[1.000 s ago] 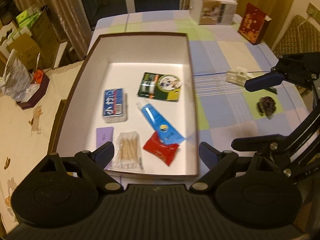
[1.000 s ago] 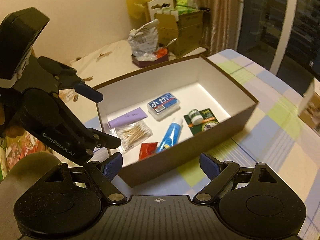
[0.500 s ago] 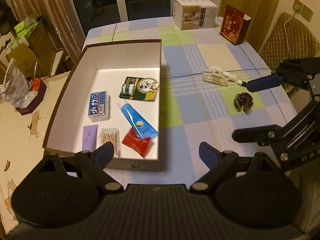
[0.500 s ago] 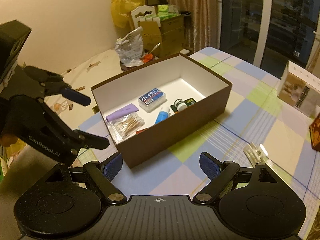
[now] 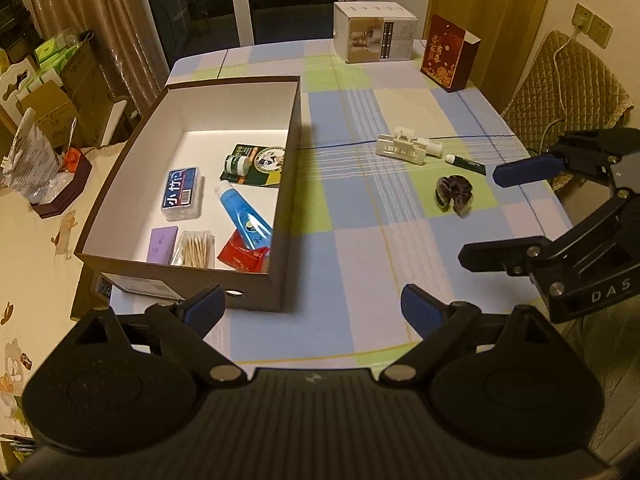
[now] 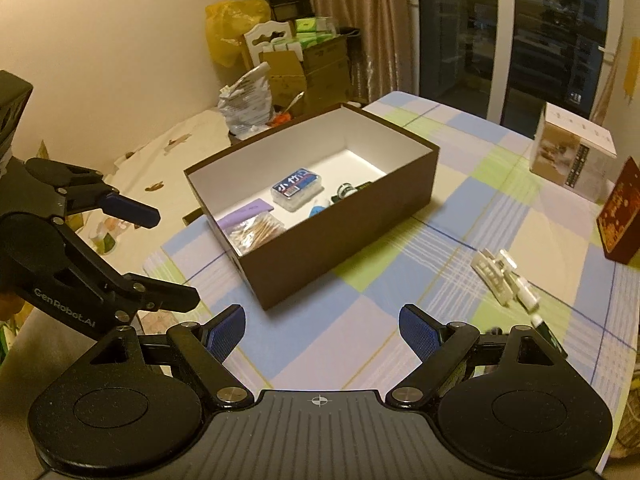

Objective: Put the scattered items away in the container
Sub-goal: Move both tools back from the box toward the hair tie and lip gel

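Our left gripper (image 5: 310, 306): its fingers are wide apart and hold nothing. It hangs over the near edge of the table (image 5: 360, 264). A second ago it was right over the box. Now we have pulled it back and up, so we see much more of the table.
Our right gripper (image 6: 322, 330): its fingers are wide apart too, with nothing in them. It has also backed away from the box and turned toward the loose things.
The box (image 5: 286, 184): it sits on the left part of the table. Inside we see a blue tube (image 5: 242, 216), a red packet (image 5: 242, 256), cotton swabs (image 5: 196, 248), a purple card (image 5: 162, 242), a small clear case (image 5: 182, 196) and a green card with a little jar (image 5: 256, 162).
Still out on the table: a dark hair clip (image 5: 454, 196), and a bit farther, a white clip (image 5: 402, 148) with a small green tube (image 5: 466, 162) just beside it.
Far end: a white carton (image 5: 374, 32) and a red carton (image 5: 450, 58). We cannot tell if they belong in the box.
What it means: we think the last drop is done. Three small things are left. The hair clip is near our right gripper, so it looks like the next one to get.
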